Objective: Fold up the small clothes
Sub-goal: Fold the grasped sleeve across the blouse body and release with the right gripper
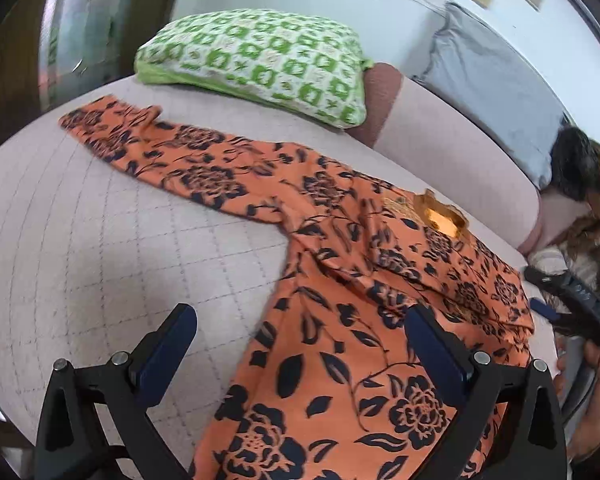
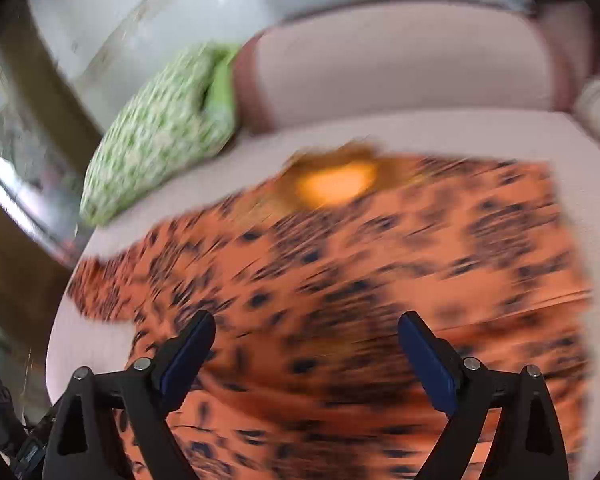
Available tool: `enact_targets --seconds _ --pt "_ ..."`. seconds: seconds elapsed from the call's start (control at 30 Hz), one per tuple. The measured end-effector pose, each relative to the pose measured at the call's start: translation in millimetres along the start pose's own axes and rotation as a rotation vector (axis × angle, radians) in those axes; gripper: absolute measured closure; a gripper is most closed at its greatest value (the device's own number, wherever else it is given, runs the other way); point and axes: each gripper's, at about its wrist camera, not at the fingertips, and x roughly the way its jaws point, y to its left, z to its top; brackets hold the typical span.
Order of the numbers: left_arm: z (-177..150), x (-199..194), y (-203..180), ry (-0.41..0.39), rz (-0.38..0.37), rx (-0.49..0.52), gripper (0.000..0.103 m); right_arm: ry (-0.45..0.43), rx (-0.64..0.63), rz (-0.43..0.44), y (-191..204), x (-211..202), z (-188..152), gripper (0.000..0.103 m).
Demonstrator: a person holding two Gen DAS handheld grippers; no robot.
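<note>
Here both the left hand-held gripper (image 1: 300, 344) and right hand-held gripper (image 2: 306, 354) gape wide, gripping nothing, above the orange floral garment (image 1: 340, 280) spread ahead.

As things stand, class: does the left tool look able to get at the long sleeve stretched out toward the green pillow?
Probably yes. The left tool hangs open above the orange garment, and the sleeve lies flat on the quilted cover with nothing resting on it.

Orange garment (image 1: 340, 280) with black floral print, spread rumpled, one sleeve (image 1: 172, 152) stretched out.
</note>
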Motion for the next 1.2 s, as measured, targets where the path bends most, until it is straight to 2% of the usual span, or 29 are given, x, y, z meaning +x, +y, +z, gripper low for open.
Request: enact_targets --seconds 0.1,0.17,0.23,0.37,0.43,0.53,0.6,0.63,0.67,0.73,0.77,0.8,0.83,0.87,0.93,1.0,1.03,1.07,1.1,1.13,1.17,1.2 --pt "14 -2 -21 -0.041 -0.027 0.06 0.0 -0.068 0.074 -0.062 -63 -26 15 0.009" --pt "30 10 -39 -0.04 -0.048 0.115 0.0 -0.074 0.16 -0.094 -114 -33 22 0.009" --pt "45 32 -57 -0.013 -0.087 0.146 0.0 -0.056 0.231 -0.079 -153 -30 34 0.009" --pt "61 80 -94 0.035 -0.112 0.238 0.0 -0.035 0.28 -0.015 -196 -10 60 0.012" --pt "64 98 -108 0.041 -0.11 0.291 0.0 -0.023 0.267 0.011 -203 3 75 0.017" --pt "63 131 -117 0.092 -0.079 0.319 0.0 0.02 0.273 0.035 -211 33 88 0.023" --pt "58 148 -115 0.129 -0.059 0.315 0.0 0.072 0.281 0.062 -214 57 96 0.043" --pt "53 159 -112 0.154 -0.047 0.317 0.0 0.102 0.278 0.068 -215 67 97 0.075" --pt "50 167 -110 0.174 -0.028 0.325 0.0 0.14 0.269 0.076 -215 77 95 0.089" --pt "44 178 -108 0.191 0.015 0.34 0.001 0.131 0.203 0.042 -205 75 95 0.092" --pt "42 181 -106 0.185 0.025 0.345 0.001 0.091 0.158 0.006 -197 68 99 0.096" --pt "40 182 -105 0.172 0.033 0.352 0.001 0.021 0.127 -0.059 -191 54 102 0.097" --pt "38 182 -107 0.17 0.04 0.36 0.001 -0.004 0.118 -0.102 -192 49 102 0.097" --pt "37 181 -109 0.17 0.043 0.37 0.001 0.019 0.116 -0.163 -197 53 100 0.095" --pt "37 178 -113 0.175 0.029 0.377 0.001 0.178 0.169 -0.134 -212 78 89 0.094" --pt "39 169 -114 0.142 0.02 0.386 0.001 0.089 0.206 -0.094 -214 58 82 0.093" --pt "41 163 -114 0.125 0.023 0.389 0.001 0.053 0.226 -0.056 -211 48 80 0.093" --pt "42 159 -113 0.118 0.019 0.384 0.001 0.029 0.265 0.008 -207 37 75 0.089" --pt "43 156 -112 0.114 0.011 0.372 0.001 0.025 0.28 0.039 -203 32 71 0.084" --pt "44 154 -110 0.117 0.007 0.359 0.001 0.037 0.287 0.061 -199 31 67 0.071" --pt "44 154 -109 0.123 0.004 0.35 0.001 0.069 0.291 0.075 -193 33 59 0.052" --pt "44 153 -107 0.126 0.0 0.342 0.001 0.087 0.299 0.078 -191 35 53 0.039"
